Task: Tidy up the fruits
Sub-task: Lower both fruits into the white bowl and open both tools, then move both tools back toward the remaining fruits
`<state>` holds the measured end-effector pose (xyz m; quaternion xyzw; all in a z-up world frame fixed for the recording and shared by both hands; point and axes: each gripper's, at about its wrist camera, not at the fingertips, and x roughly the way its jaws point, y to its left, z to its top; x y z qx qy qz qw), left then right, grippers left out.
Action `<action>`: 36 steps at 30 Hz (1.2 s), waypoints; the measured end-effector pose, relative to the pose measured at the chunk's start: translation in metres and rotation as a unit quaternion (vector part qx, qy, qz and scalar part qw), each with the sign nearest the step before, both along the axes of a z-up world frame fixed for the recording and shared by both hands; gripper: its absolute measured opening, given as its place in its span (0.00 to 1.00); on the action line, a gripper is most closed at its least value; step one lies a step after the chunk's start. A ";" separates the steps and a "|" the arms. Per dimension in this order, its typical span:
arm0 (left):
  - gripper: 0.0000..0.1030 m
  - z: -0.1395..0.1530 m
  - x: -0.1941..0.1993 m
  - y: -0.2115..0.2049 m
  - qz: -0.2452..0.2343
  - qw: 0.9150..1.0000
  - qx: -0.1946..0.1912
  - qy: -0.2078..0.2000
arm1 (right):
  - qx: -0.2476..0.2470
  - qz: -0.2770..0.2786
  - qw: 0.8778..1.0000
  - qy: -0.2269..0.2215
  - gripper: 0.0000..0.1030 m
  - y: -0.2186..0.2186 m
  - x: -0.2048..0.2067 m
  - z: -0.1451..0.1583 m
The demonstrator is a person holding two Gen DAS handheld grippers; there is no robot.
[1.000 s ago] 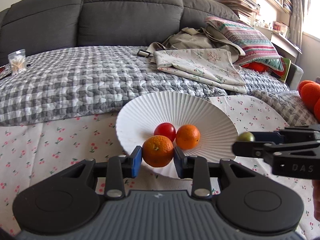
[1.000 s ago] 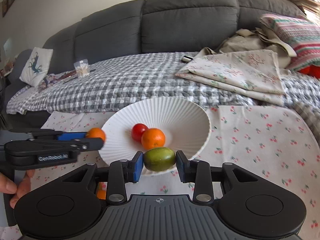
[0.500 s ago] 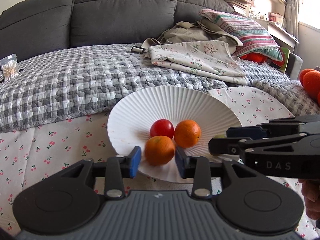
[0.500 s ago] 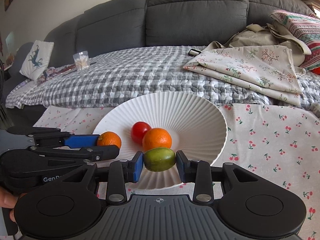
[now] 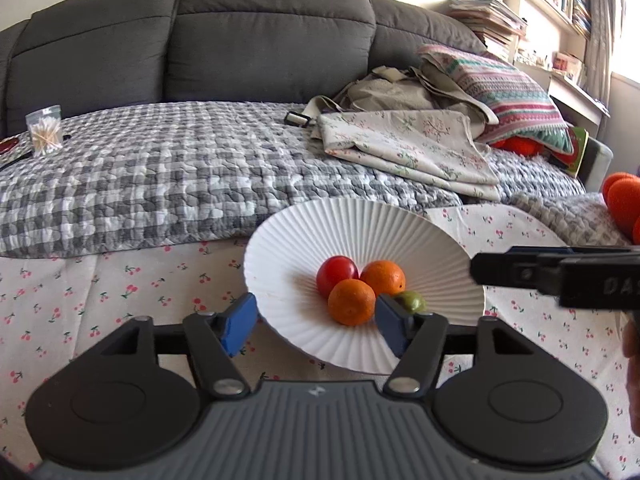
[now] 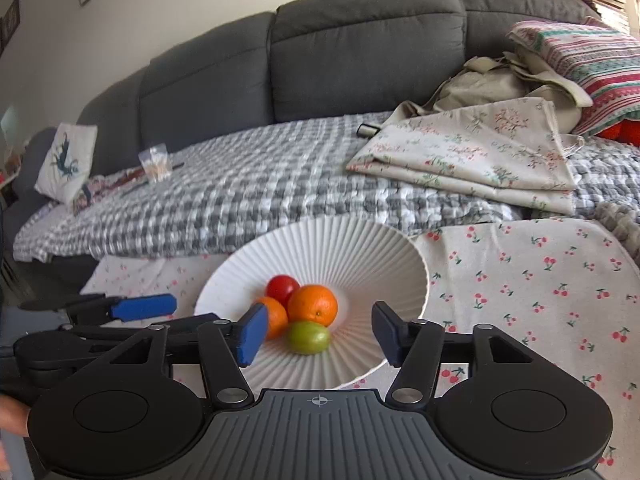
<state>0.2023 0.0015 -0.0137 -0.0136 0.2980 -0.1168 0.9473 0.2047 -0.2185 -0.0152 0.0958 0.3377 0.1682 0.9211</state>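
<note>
Left wrist view: left gripper [image 5: 316, 322] with jaws just opened wide, gripping nothing; near orange [image 5: 351, 302] rests free in the white ribbed plate [image 5: 360, 224], touching tomato [image 5: 337, 272] and far orange [image 5: 383, 278].
Right wrist view: right gripper [image 6: 320, 334] likewise just opened; green fruit [image 6: 309, 337] lies released at the plate's centre.

Both fisheye views sit low and close over the white ribbed bowl [image 5: 280, 236] [image 6: 384, 248], tilted down toward the grey sofa [image 5: 272, 36] [image 6: 360, 40] — the left wrist view from the bowl's left, the right wrist view from its right — sharing bowl, sofa and checked quilt [image 5: 160, 168] [image 6: 240, 188].
</note>
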 end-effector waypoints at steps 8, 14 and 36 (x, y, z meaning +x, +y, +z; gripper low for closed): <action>0.79 0.018 -0.025 0.008 0.009 1.000 -0.011 -0.007 | 0.033 -0.015 0.999 -0.010 0.74 -0.014 -0.019 0.027; 0.88 0.030 -0.048 0.014 0.005 1.000 -0.024 -0.010 | 0.042 -0.016 0.999 -0.011 0.79 -0.019 -0.041 0.038; 0.93 0.026 -0.124 0.020 -0.022 1.000 0.012 0.012 | 0.046 -0.010 0.999 0.007 0.85 -0.021 -0.119 0.045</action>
